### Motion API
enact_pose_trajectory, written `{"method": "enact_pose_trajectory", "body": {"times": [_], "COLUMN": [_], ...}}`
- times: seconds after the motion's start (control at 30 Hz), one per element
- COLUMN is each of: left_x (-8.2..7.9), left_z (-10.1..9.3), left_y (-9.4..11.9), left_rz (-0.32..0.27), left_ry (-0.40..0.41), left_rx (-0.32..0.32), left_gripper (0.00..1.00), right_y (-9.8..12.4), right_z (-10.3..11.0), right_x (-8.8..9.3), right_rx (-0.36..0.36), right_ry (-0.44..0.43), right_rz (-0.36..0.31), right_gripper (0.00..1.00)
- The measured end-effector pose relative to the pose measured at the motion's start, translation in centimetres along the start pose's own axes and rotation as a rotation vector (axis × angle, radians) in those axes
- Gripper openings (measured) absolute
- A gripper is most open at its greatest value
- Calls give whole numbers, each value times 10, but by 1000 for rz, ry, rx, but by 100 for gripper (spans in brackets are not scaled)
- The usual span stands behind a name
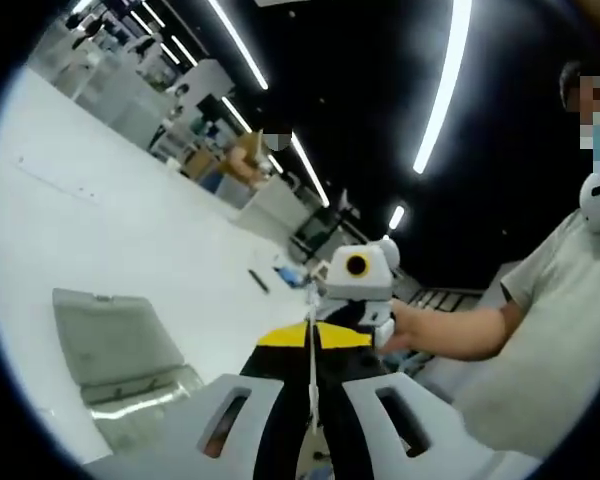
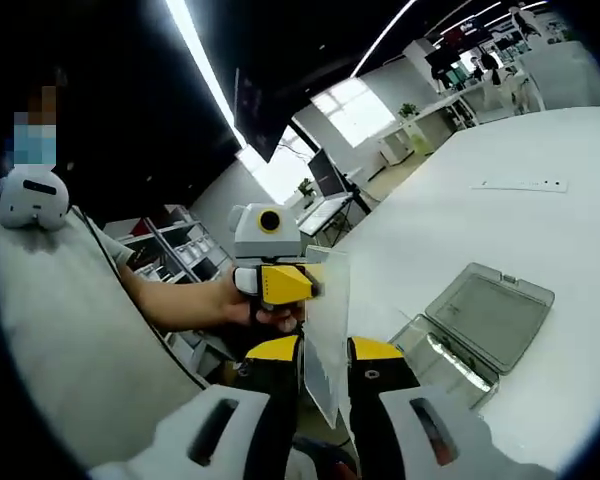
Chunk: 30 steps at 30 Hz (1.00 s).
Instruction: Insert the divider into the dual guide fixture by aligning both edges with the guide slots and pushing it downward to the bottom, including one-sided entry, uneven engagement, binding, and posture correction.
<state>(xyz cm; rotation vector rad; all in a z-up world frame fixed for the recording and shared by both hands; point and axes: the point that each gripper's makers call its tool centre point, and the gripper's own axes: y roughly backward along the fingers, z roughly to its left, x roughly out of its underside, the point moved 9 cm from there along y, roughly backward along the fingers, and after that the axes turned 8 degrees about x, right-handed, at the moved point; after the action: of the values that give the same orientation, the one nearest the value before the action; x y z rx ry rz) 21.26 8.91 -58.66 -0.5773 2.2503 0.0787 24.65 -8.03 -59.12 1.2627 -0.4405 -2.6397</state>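
Note:
The divider (image 2: 328,330) is a thin clear sheet held in the air between both grippers. In the left gripper view I see the divider (image 1: 309,360) edge-on, and my left gripper (image 1: 311,338) is shut on it between its yellow-tipped jaws. My right gripper (image 2: 325,352) has its jaws a little apart, with the sheet standing slanted in the gap. The left gripper (image 2: 280,283) faces the right gripper view and clamps the sheet's far edge. A clear plastic box with an open lid, the fixture (image 1: 120,355) (image 2: 475,330), lies on the white table, off to the side of both grippers.
The white table (image 1: 130,220) (image 2: 500,220) stretches far, with a white ruler-like strip (image 2: 520,186) and small items (image 1: 280,275) on it. A person in a grey shirt (image 1: 550,330) holds the right gripper (image 1: 358,285) by hand. Shelves (image 2: 180,250) stand behind.

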Motion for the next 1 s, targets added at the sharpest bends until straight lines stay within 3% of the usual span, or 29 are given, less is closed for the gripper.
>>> {"method": "enact_pose_trajectory", "body": {"times": [1.0], "left_x": [-1], "left_z": [-4], "left_y": [-4], "left_rz": [-16], "left_ry": [23], "left_rx": [56], "left_gripper": [0], "right_y": [5], "right_z": [-3], "right_x": [3], "right_rx": [-130], "right_ry": [-74], "right_rz": [-34], "right_gripper": [5]}}
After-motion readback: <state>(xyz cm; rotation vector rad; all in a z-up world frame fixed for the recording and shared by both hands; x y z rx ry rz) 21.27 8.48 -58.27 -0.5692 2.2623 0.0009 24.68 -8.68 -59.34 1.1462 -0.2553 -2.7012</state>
